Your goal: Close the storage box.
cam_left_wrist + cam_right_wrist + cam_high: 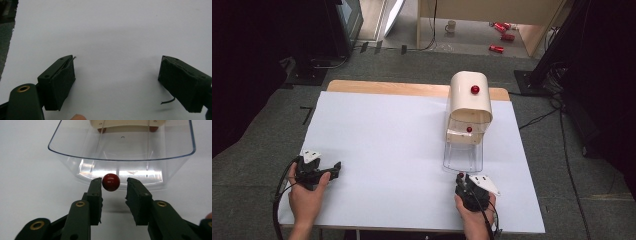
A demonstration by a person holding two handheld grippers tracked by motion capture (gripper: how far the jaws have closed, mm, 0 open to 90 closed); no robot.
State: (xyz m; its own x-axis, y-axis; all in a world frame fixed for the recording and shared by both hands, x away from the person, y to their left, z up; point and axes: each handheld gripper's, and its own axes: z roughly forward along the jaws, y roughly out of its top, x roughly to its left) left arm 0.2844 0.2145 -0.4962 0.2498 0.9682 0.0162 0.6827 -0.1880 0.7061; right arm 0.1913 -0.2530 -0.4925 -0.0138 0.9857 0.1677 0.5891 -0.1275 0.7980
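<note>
- Right gripper [114,183]: jaws narrowed around red knob [111,182] of clear drawer [120,150]; one pad touches, gap at the other.
- Drawer pulled out below cream cabinet [470,97].
- Left gripper [117,82]: jaws wide apart over white tabletop [112,30].

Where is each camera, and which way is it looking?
High view: above the table, looking forward and down; both hands and grippers show.
Left gripper view: rides the left gripper, facing bare tabletop; open jaws.
Right gripper view: rides the right gripper, facing the red knob of the clear drawer.
Shared: high and right views both show that drawer.
</note>
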